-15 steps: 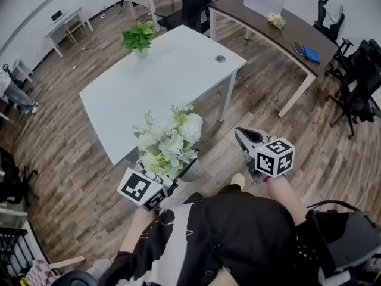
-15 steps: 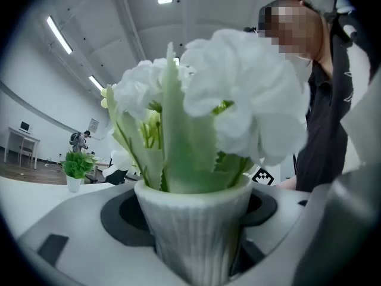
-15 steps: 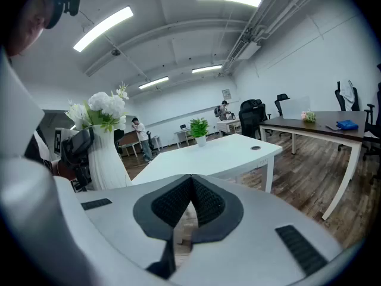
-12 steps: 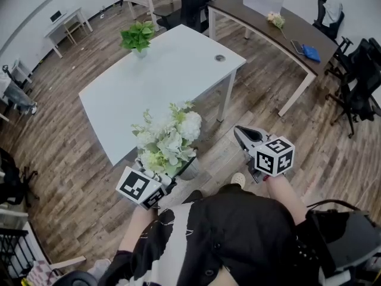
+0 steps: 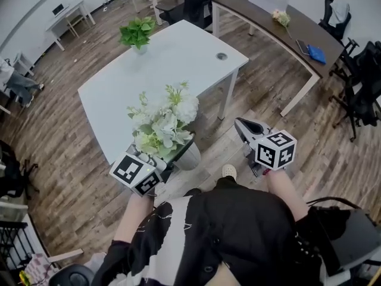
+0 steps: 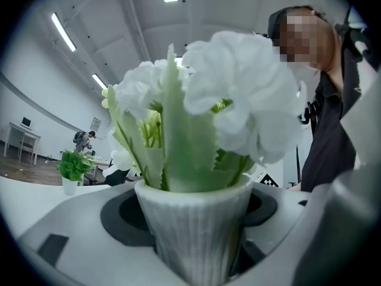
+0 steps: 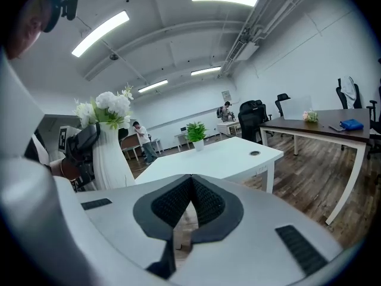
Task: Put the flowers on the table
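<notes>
A bunch of white flowers (image 5: 161, 121) with green leaves stands in a white ribbed vase (image 5: 189, 157). My left gripper (image 5: 172, 164) is shut on the vase (image 6: 190, 231), one jaw on each side, and holds it upright in the air beside the near edge of the white table (image 5: 172, 64). The blooms (image 6: 238, 94) fill the left gripper view. My right gripper (image 5: 240, 126) hangs to the right over the wood floor, jaws shut with nothing between them (image 7: 190, 186). From the right gripper view the vase (image 7: 110, 154) is at the left and the table (image 7: 220, 154) is ahead.
A small green potted plant (image 5: 137, 33) stands on the table's far corner. A dark curved desk (image 5: 286, 25) with a blue item (image 5: 317, 53) runs along the right. Black office chairs (image 5: 360, 82) stand at the right and at the back. My shoe (image 5: 228, 171) is on the floor.
My left gripper has carried the vase a little up and toward the table's near edge. The right gripper has barely moved.
</notes>
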The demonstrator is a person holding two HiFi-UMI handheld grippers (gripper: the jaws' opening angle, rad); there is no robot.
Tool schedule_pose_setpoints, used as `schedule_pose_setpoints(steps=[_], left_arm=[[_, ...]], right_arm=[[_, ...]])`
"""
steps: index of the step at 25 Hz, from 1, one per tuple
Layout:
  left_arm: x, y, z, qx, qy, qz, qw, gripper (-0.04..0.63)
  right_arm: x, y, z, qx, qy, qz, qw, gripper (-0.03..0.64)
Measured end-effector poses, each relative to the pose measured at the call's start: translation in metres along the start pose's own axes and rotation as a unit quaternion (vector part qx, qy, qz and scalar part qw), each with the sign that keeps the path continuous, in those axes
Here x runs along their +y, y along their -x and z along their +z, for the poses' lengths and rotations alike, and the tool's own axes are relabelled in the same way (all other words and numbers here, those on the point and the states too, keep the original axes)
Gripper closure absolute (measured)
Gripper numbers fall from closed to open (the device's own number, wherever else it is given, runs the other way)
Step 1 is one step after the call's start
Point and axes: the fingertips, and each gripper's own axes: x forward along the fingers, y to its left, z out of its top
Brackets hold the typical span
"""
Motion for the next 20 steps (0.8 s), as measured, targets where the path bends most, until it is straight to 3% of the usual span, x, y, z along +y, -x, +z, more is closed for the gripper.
schedule_pose_setpoints(steps=[7, 20], left_arm=[[0.030, -0.059, 0.017, 0.018, 0.000, 0.027, 0.9995, 0.207], [0.080, -0.202, 0.030, 0.029, -0.015, 0.057, 0.9979, 0.207]], right_arm=[[-0.047, -0.023, 0.028, -0.003, -0.007, 0.034, 0.999, 0.601], [-0.182, -0.064, 0.099, 0.000, 0.016, 0.056, 0.998, 0.601]])
